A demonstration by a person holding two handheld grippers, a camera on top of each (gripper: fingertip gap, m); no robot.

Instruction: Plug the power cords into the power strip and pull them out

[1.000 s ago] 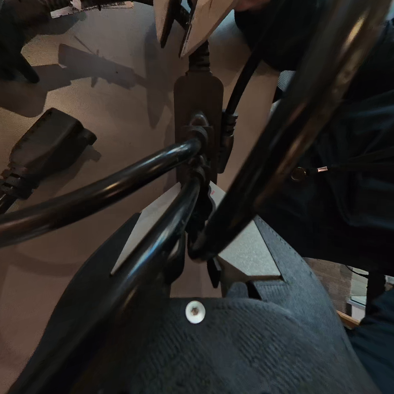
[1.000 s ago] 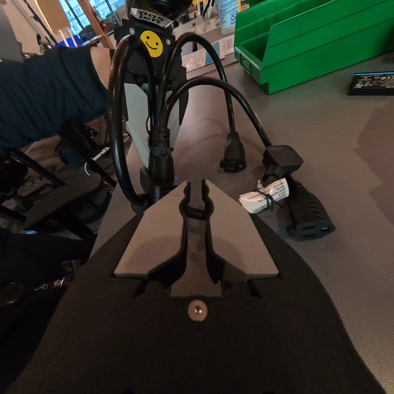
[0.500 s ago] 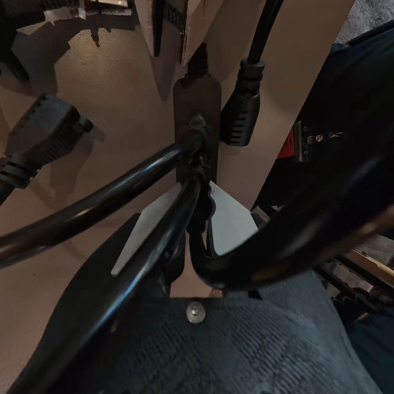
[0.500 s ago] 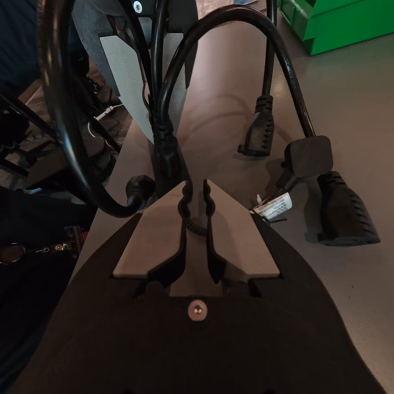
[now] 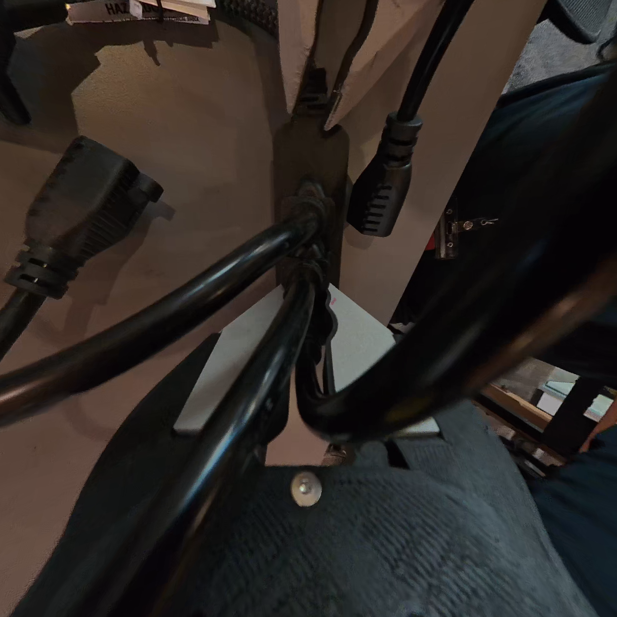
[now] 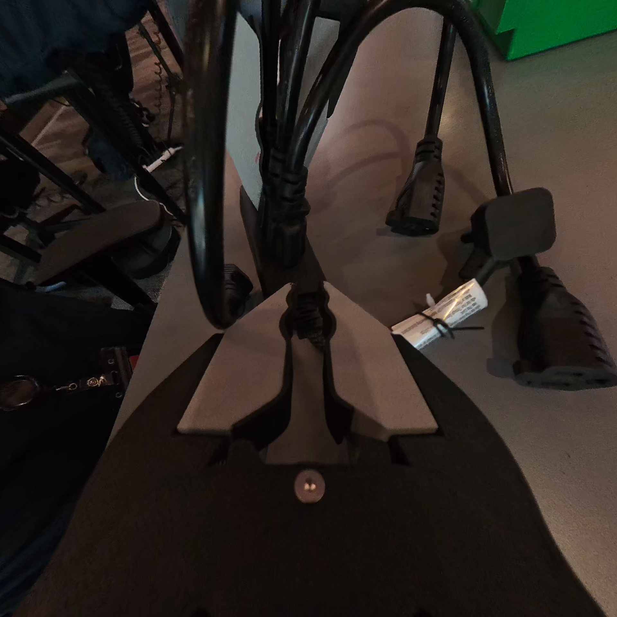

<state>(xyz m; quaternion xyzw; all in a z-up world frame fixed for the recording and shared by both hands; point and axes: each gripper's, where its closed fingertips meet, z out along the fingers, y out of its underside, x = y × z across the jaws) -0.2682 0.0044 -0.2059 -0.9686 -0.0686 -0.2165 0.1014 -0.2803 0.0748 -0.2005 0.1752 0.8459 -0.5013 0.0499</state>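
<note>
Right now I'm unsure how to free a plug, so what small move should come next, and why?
Probably draw the left tongs straight back off the power strip while the right tongs hold steady. The left ones seem closed on a plugged cord, and the right ones clamp the strip's ribbed end.

Dim, warm-toned light over the table (image 5: 200, 140); cooler and brighter toward far right near the green bin (image 6: 551, 26). Hard-edged shadows of the cords (image 5: 160, 320) on the tabletop. Thin glare streaks along cord jackets, glint on the white tag (image 6: 444, 314). Near cords blurred, out of focus. Strong wide-angle bending at edges.
</note>
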